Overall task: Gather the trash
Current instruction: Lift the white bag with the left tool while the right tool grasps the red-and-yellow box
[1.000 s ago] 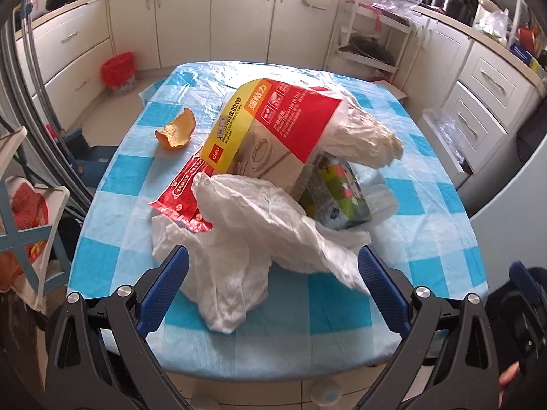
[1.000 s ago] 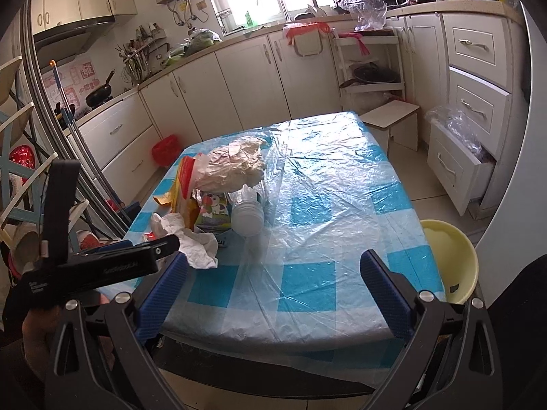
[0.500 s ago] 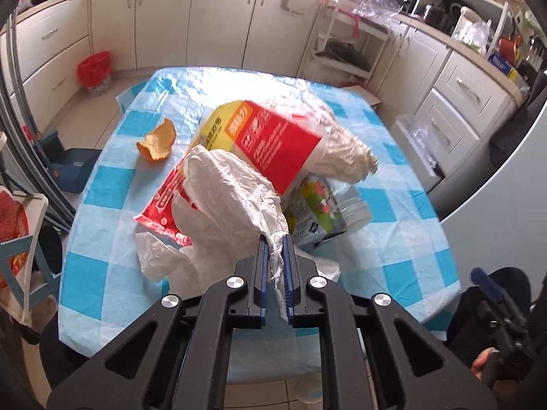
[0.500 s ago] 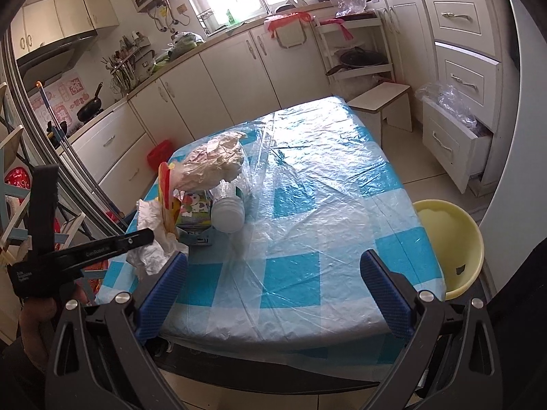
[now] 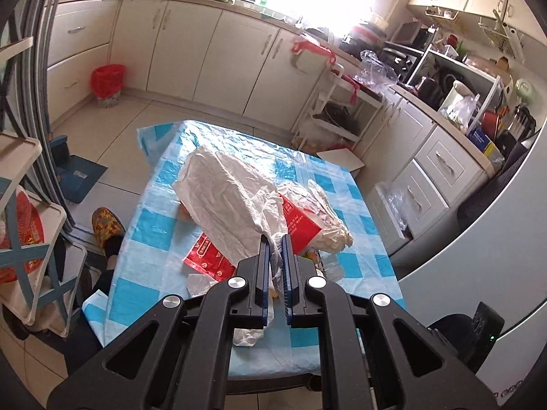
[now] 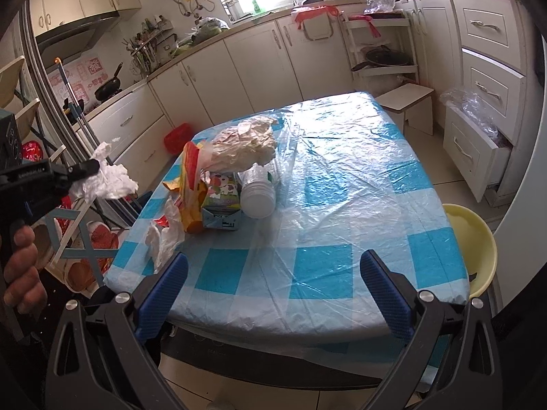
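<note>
My left gripper is shut on a crumpled white paper sheet and holds it in the air above the checked table. In the right wrist view the left gripper hangs off the table's left side, with the white paper dangling from it. On the table lie a red and yellow package, a cartoon carton, a plastic cup, a crumpled bag and a white tissue. My right gripper stands open over the near table edge, holding nothing.
A yellow basin sits beside the table's right edge. A red bin stands by the far cabinets. A small stool and an open drawer are at the right. A shelf rack and a slippered foot are at the left.
The left gripper's jaws closed on the white paper, then rose and drew back with it, off the pile. The right gripper has hardly moved.
</note>
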The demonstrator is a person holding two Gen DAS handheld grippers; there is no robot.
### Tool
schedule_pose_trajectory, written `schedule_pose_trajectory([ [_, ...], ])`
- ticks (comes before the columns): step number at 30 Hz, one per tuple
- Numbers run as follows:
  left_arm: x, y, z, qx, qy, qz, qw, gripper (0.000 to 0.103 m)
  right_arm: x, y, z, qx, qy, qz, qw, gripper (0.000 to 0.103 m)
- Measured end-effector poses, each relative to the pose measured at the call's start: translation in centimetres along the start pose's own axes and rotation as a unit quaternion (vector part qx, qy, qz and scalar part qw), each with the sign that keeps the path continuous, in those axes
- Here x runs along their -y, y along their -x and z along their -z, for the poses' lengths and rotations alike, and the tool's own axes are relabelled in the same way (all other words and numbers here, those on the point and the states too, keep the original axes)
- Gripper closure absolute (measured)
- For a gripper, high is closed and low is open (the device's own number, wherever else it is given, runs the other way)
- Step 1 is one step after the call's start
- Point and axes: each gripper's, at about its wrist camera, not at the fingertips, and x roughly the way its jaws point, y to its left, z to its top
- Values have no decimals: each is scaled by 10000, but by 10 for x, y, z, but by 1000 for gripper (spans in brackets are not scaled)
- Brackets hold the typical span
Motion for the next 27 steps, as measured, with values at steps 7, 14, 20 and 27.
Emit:
schedule_pose_trajectory([
  [7,-15,39,-8,378,147,-4,9992,96,-60,-45,-3,-571,602,-780,9935,6],
  [14,-28,64,-3,561,199,-65,9982,96,-89,-97,-10,-871,681,-901,9898,6],
  [20,-45,68,5,583,351,-80,9977,96,-103,-96,-15,-695,897,-821,9901,7],
  [27,-57,70,9,587,453,-76,9972,96,-109,-84,-30,-239,1234,-654,9899,9],
])
